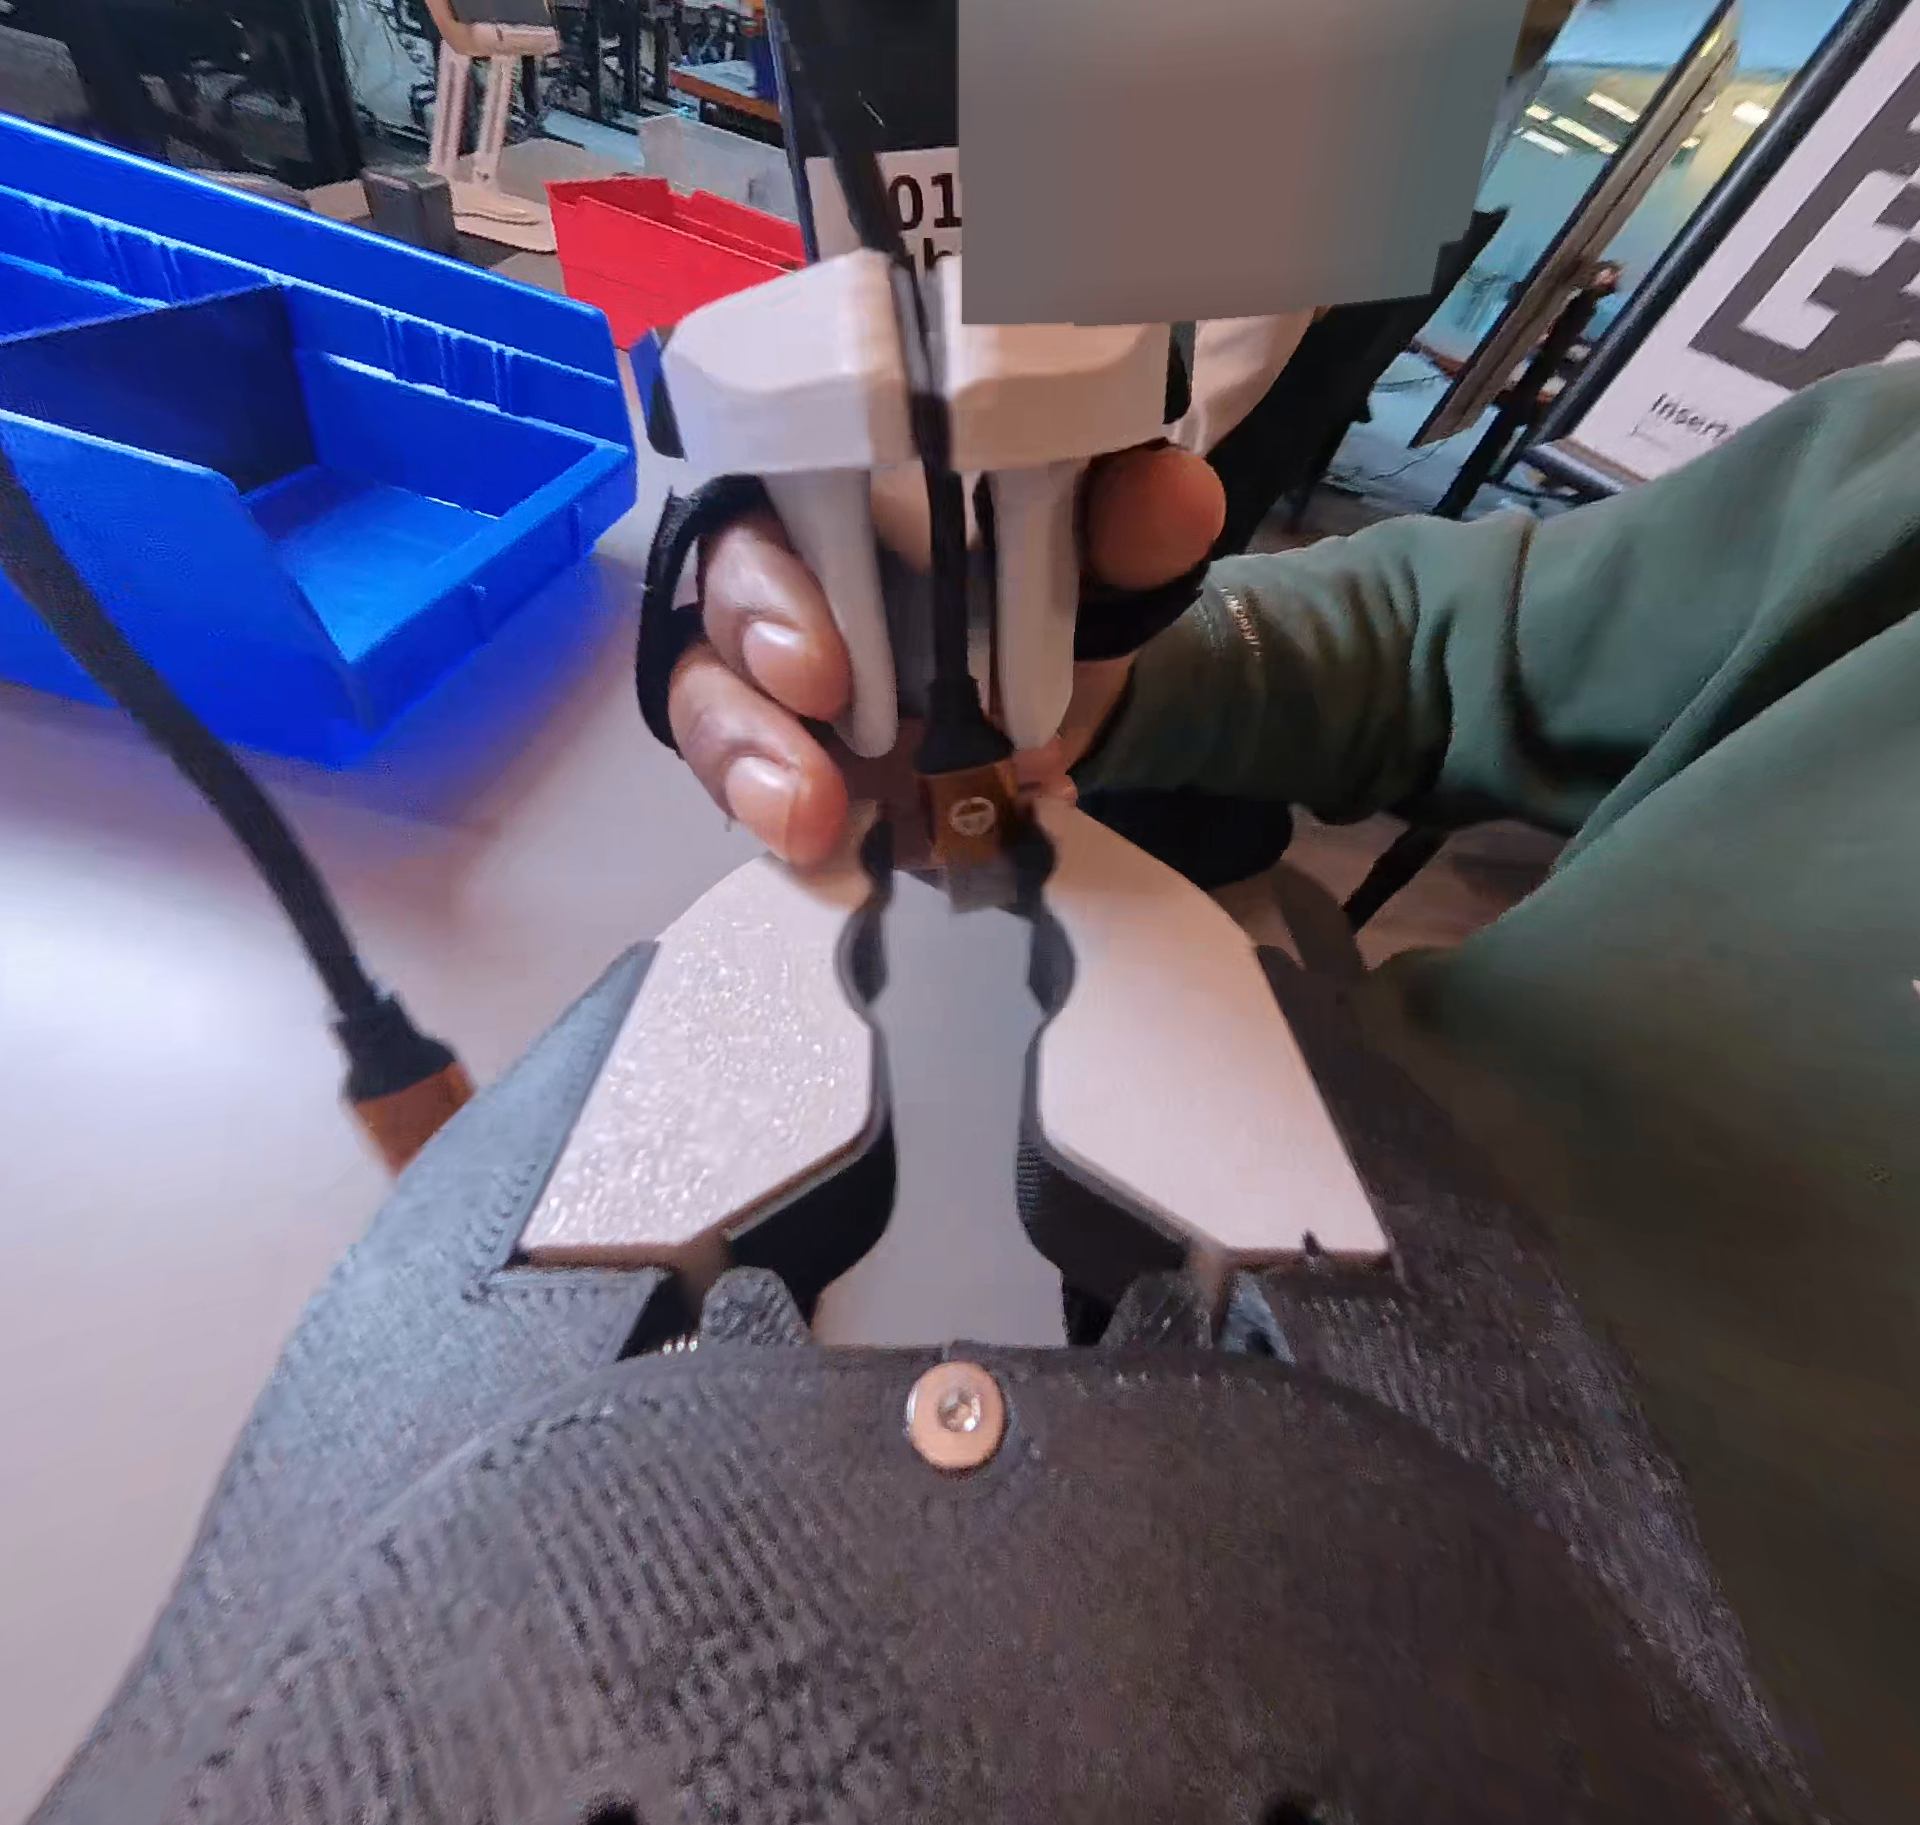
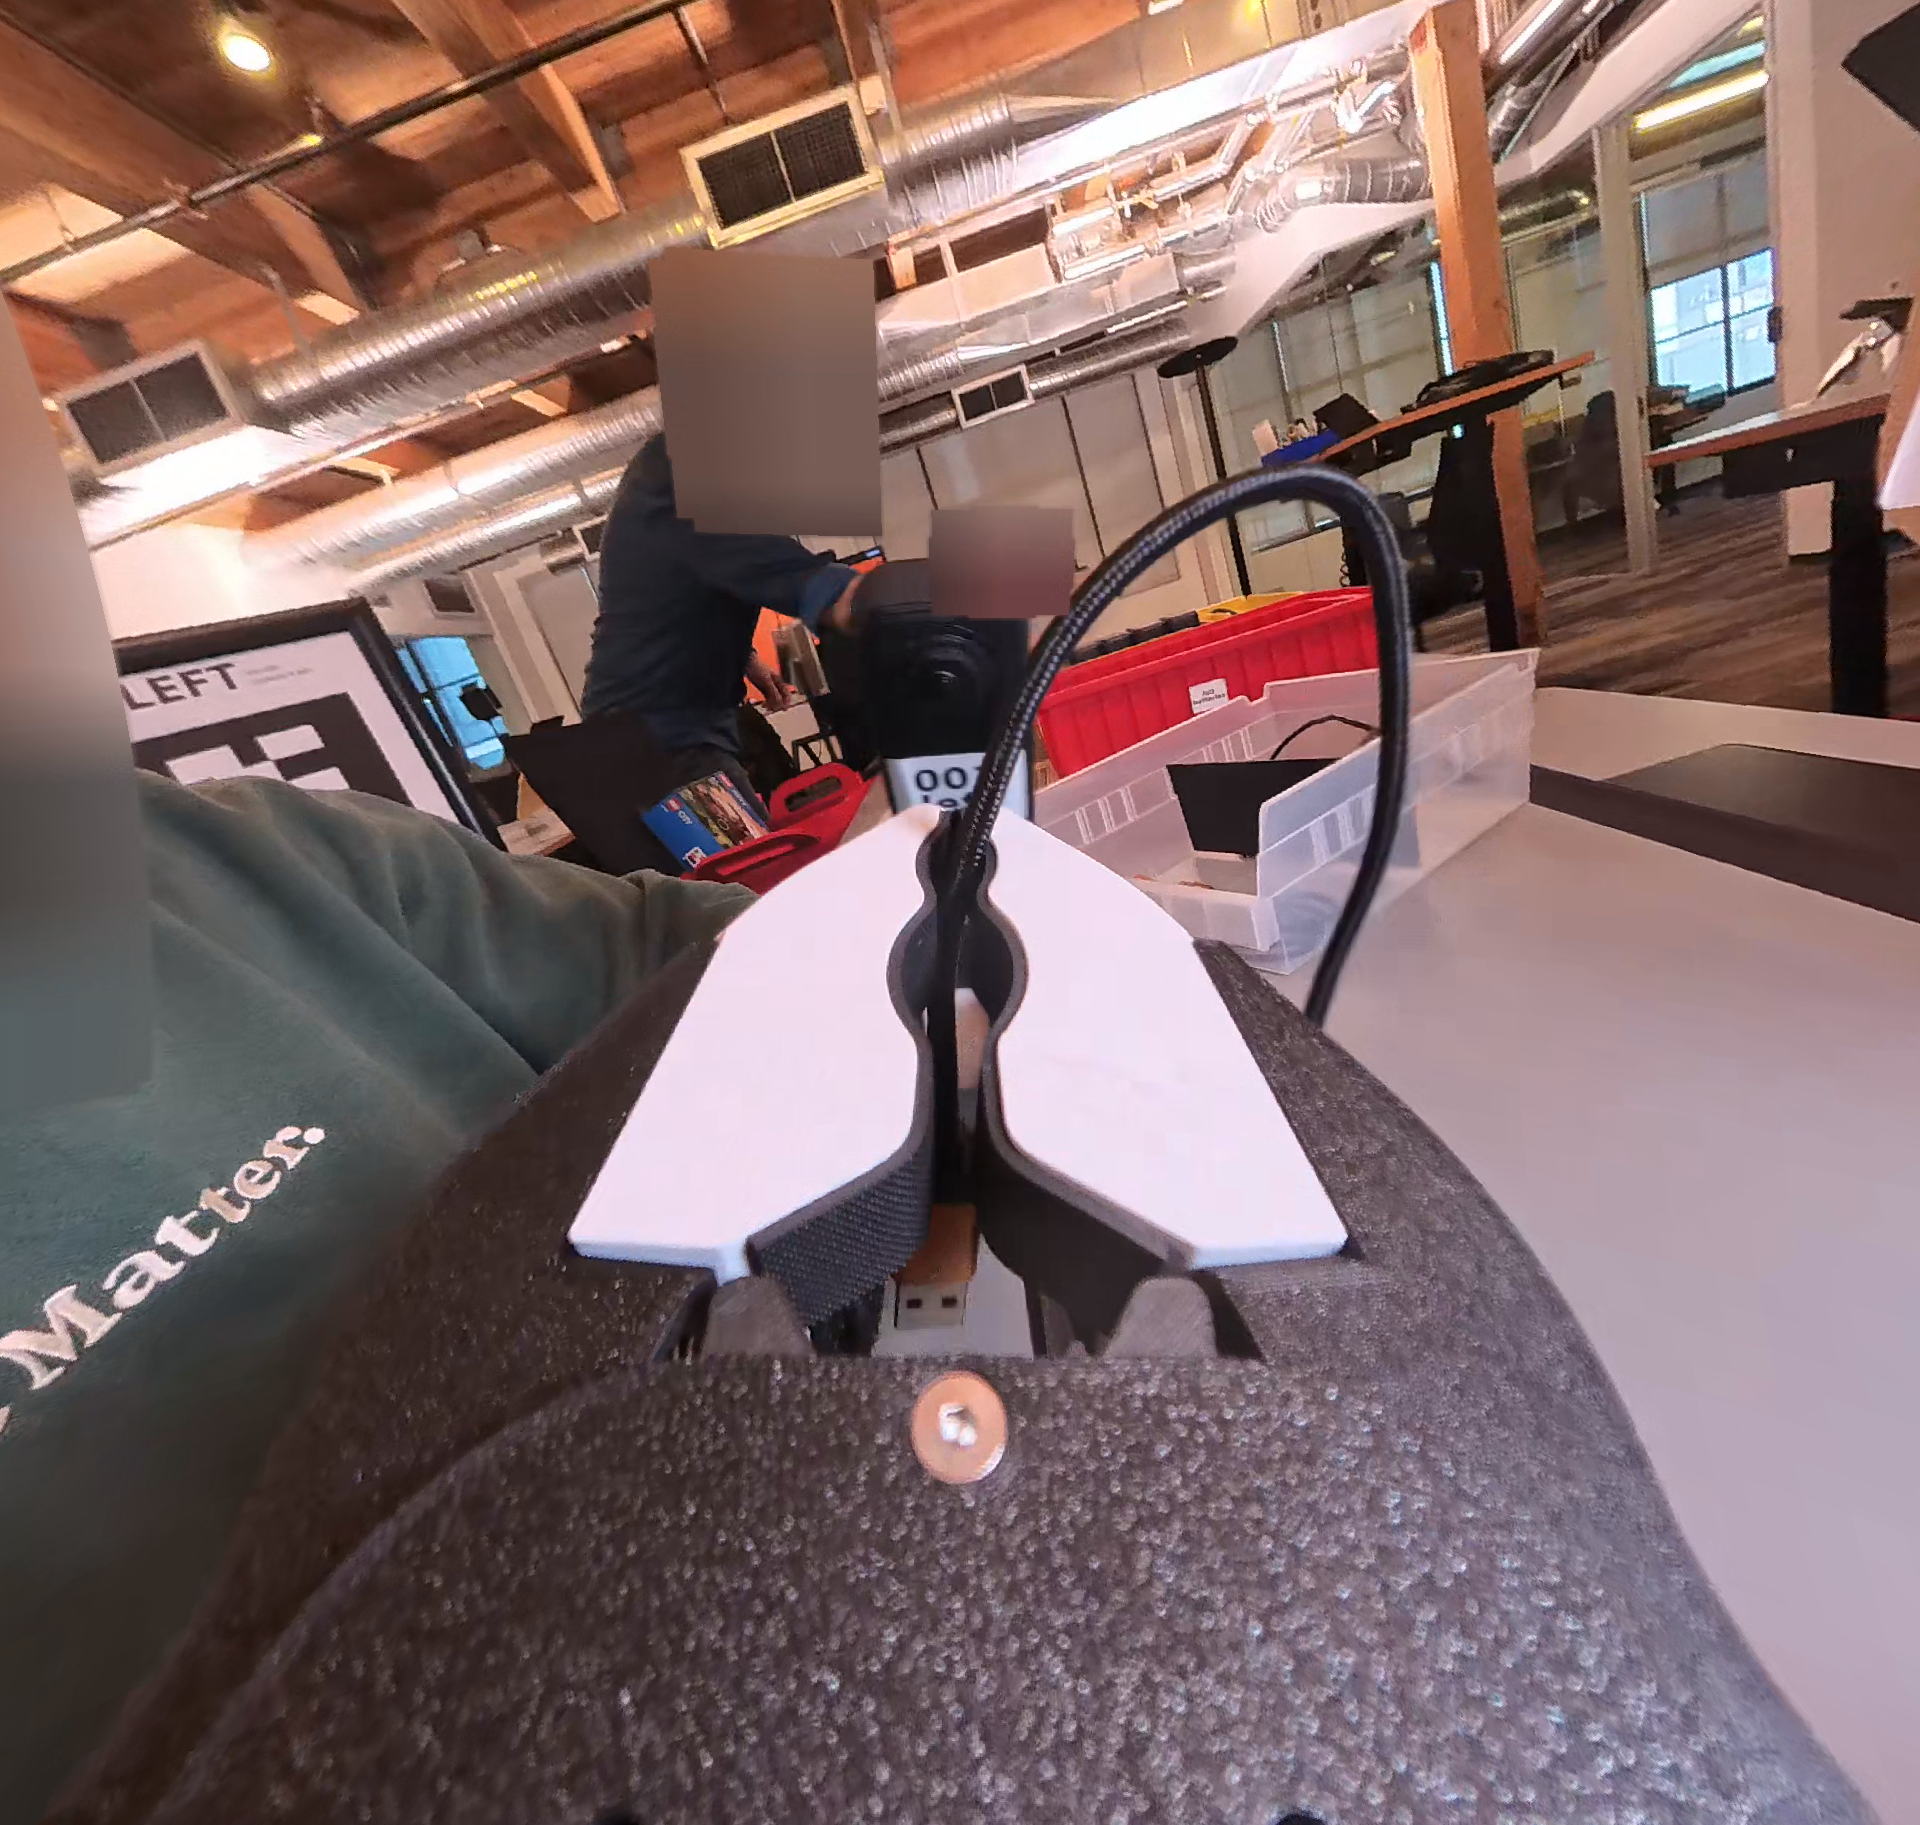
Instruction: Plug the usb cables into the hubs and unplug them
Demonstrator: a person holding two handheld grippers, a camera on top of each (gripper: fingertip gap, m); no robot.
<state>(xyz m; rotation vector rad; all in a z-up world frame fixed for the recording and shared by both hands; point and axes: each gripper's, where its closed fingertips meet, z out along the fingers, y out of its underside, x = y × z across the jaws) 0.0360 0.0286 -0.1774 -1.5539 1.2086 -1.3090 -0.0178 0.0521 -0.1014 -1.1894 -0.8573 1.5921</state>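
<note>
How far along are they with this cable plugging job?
Nothing looks plugged: no hub is in view. The right gripper is shut on a black cable, its plug at the left gripper's tips. A second plug sits loose. Plugging in seems left to do.

Cable plug [image 2: 935, 1292]: largely hidden between the right gripper [image 2: 961, 830] fingers.
Second plug [image 1: 400, 1100]: tip hidden behind the left gripper [image 1: 956, 876] body.
Blue bin [image 1: 291, 487]: cut off at left edge.
</note>
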